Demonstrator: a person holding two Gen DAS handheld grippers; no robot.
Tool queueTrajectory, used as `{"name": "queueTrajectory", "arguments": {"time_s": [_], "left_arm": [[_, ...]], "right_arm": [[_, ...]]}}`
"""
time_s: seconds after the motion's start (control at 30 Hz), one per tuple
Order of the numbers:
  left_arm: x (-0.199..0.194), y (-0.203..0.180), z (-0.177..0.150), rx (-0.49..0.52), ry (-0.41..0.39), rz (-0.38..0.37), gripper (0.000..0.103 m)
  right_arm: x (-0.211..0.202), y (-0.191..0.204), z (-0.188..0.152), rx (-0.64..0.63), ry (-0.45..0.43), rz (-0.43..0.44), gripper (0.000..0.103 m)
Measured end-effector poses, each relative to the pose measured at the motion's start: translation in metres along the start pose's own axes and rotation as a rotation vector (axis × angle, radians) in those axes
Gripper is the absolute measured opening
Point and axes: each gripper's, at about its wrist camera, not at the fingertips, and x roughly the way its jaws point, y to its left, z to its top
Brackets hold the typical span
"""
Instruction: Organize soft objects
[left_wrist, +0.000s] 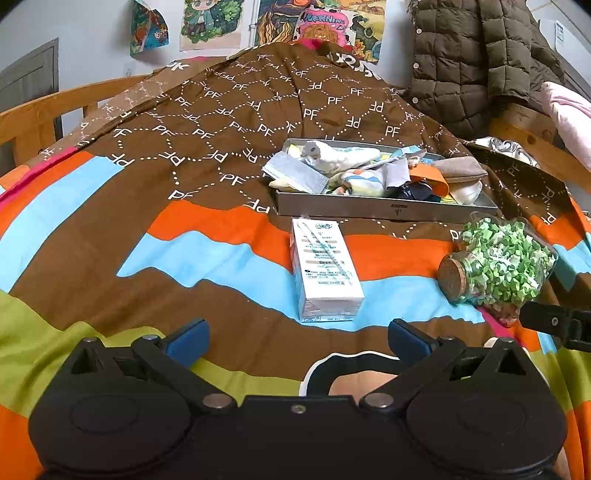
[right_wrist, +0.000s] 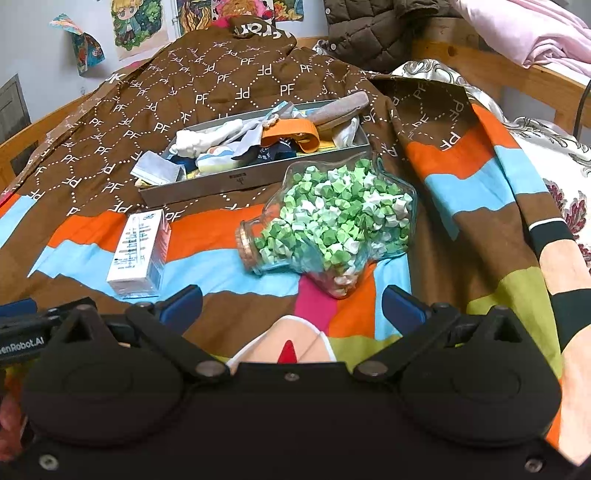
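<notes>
A grey metal tray (left_wrist: 384, 209) (right_wrist: 207, 188) lies on the bed and holds a jumble of soft items: socks, cloths, an orange band (right_wrist: 291, 134) and a brown pouch (left_wrist: 460, 168). A white carton (left_wrist: 325, 269) (right_wrist: 138, 254) lies in front of the tray. A glass jar of green paper stars (left_wrist: 502, 264) (right_wrist: 332, 225) lies on its side, cork to the left. My left gripper (left_wrist: 297, 338) is open and empty, just short of the carton. My right gripper (right_wrist: 293, 304) is open and empty, just short of the jar.
The bed is covered by a brown, orange and blue patterned blanket (left_wrist: 184, 155). A wooden bed frame (left_wrist: 33, 114) runs along the left. A brown quilted jacket (left_wrist: 472, 62) and pink bedding (right_wrist: 532, 33) hang at the back right. The right gripper's side shows in the left wrist view (left_wrist: 557, 323).
</notes>
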Motion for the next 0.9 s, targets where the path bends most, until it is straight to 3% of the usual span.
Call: {"name": "queueTrajectory", "arguments": {"time_s": [0.9], "left_arm": [[0.0017, -0.0005, -0.0008, 0.015, 0.014, 0.000, 0.102]], "right_arm": [[0.0014, 0.0077, -0.0054, 0.003, 0.012, -0.005, 0.103]]}}
